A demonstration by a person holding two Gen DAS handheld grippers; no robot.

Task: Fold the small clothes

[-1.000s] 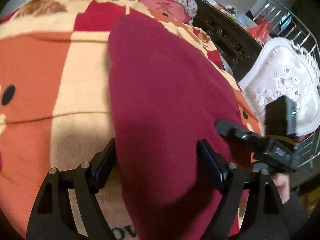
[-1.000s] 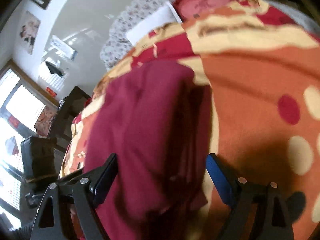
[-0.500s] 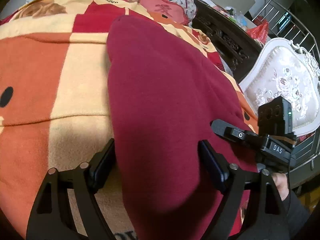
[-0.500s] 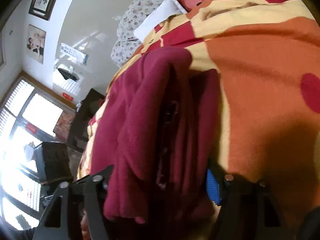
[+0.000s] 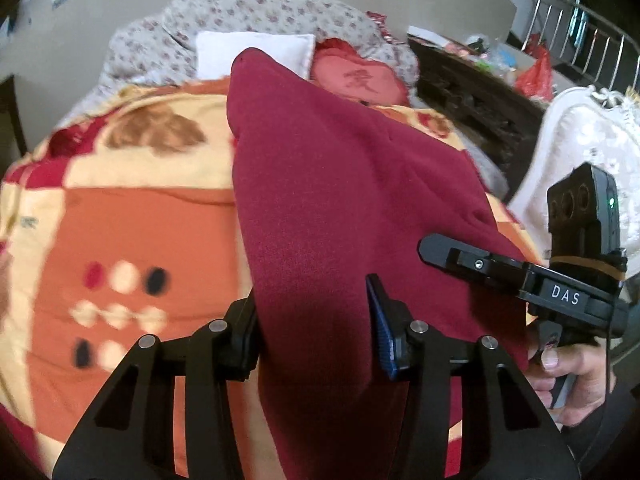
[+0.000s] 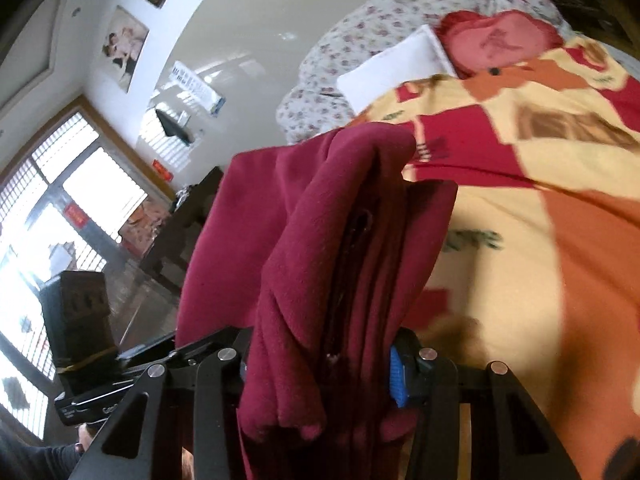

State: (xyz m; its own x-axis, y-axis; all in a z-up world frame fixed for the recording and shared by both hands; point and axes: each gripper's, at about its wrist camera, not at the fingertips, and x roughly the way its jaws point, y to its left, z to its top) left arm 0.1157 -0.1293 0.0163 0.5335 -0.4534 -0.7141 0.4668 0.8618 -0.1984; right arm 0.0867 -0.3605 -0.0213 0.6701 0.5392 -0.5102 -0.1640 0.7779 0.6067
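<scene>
Maroon garment (image 5: 340,208) stretches lengthwise over the blanket (image 5: 132,232), its near end bunched between the jaws of both grippers. The left gripper (image 5: 316,336) has just been closing and now pinches one near edge of the cloth, its pads pressed against the fabric on both sides. The right gripper (image 6: 320,368) has likewise just been closing and clamps a thick, layered fold of the garment (image 6: 340,240), which rises off the blanket (image 6: 540,220) there. Beyond the garment's far tip lie a white pillow (image 5: 256,52) and a red cushion (image 5: 360,80). A hand (image 5: 568,376) holds the right gripper's handle beside the garment.
</scene>
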